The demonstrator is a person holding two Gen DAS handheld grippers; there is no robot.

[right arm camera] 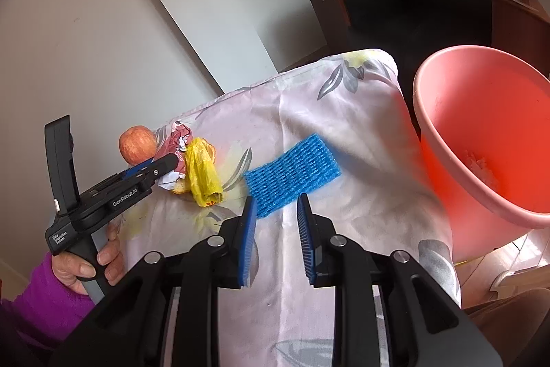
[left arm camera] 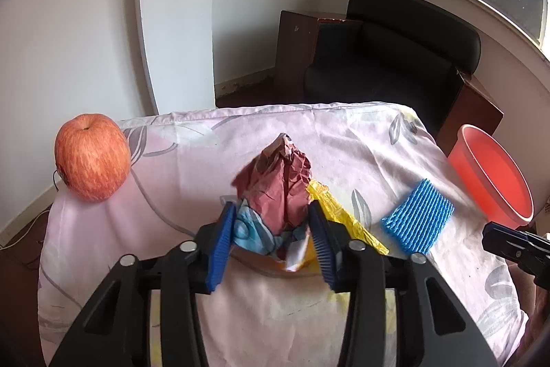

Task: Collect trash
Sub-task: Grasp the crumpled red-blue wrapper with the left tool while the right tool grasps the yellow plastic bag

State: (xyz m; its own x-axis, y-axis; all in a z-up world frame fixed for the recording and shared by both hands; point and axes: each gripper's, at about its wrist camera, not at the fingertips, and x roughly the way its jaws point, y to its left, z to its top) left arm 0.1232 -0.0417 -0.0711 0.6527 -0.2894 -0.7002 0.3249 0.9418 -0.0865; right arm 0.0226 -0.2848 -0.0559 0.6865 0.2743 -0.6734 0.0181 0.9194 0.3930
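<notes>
A crumpled maroon and light-blue wrapper [left arm camera: 278, 181] stands on the pink flowered cloth [left arm camera: 206, 143] between the blue pads of my left gripper [left arm camera: 271, 207], which touch both its sides. Against its right side lies a yellow plastic bag [left arm camera: 340, 212], also seen from the right wrist as a yellow roll [right arm camera: 202, 174]. A blue foam net [right arm camera: 292, 174] lies flat just beyond my right gripper [right arm camera: 276, 198], whose jaws stand apart with nothing between them. The pink basin [right arm camera: 481, 133] sits off the table's right edge with a bit of white stuff inside.
A red apple [left arm camera: 92, 157] rests at the cloth's far left corner. A black armchair [left arm camera: 395, 50] and brown wooden furniture stand behind the table. A hand in a purple sleeve [right arm camera: 86, 263] holds the left gripper's handle.
</notes>
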